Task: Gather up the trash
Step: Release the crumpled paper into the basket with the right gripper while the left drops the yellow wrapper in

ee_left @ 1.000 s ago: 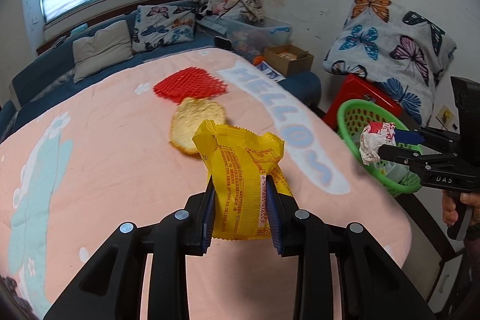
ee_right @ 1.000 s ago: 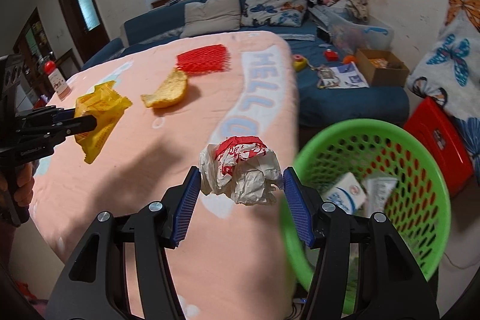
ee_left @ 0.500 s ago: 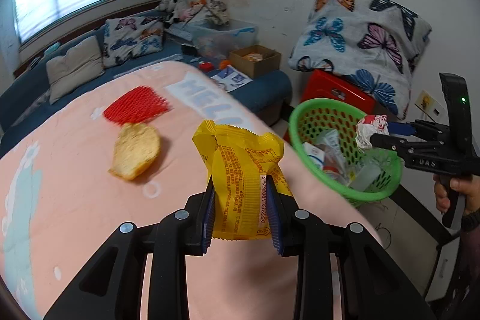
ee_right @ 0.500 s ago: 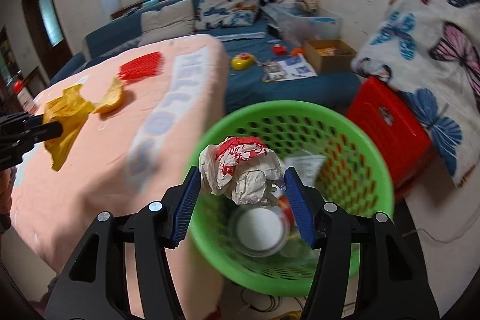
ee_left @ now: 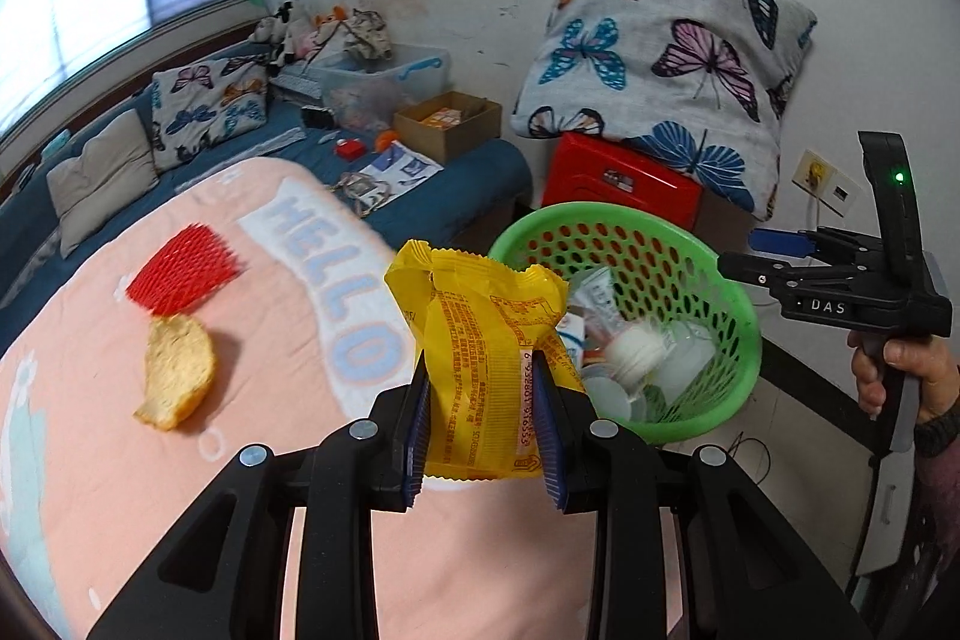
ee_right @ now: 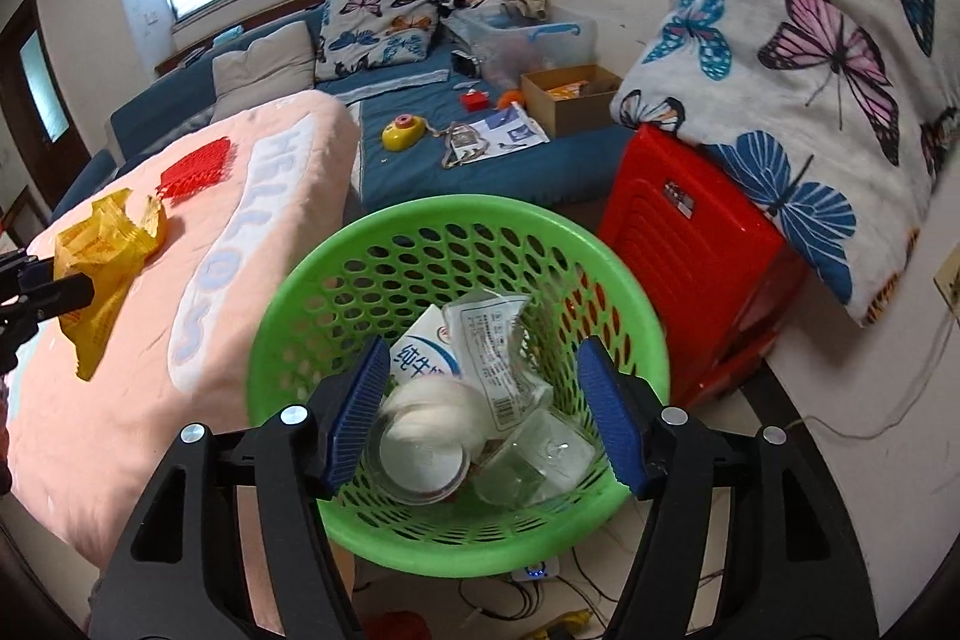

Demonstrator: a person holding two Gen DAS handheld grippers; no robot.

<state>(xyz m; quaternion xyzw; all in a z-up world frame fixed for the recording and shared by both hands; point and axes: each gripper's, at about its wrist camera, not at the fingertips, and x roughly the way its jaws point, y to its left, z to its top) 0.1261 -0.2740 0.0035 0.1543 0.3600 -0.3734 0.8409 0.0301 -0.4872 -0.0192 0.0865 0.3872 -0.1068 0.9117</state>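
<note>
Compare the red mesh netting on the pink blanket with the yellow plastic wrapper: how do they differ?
The red mesh netting lies flat on the pink blanket; the yellow plastic wrapper is upright, clamped in the left tool. The netting is open lattice; the wrapper is solid printed film. Neither is in the green perforated basket yet.

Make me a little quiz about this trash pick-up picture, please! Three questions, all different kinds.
1. True or false: the left gripper is clamped on a crinkly yellow plastic snack wrapper.
2. Which sits on the pink blanket nearest the flat red foam net? A) a glass jar B) a torn piece of yellow bread C) a cardboard box
3. Fill in: the right gripper, whose jaws have just been opening with nothing between them, hangs over the round green plastic ______.

Key: 1 true; 2 B; 3 basket
</note>
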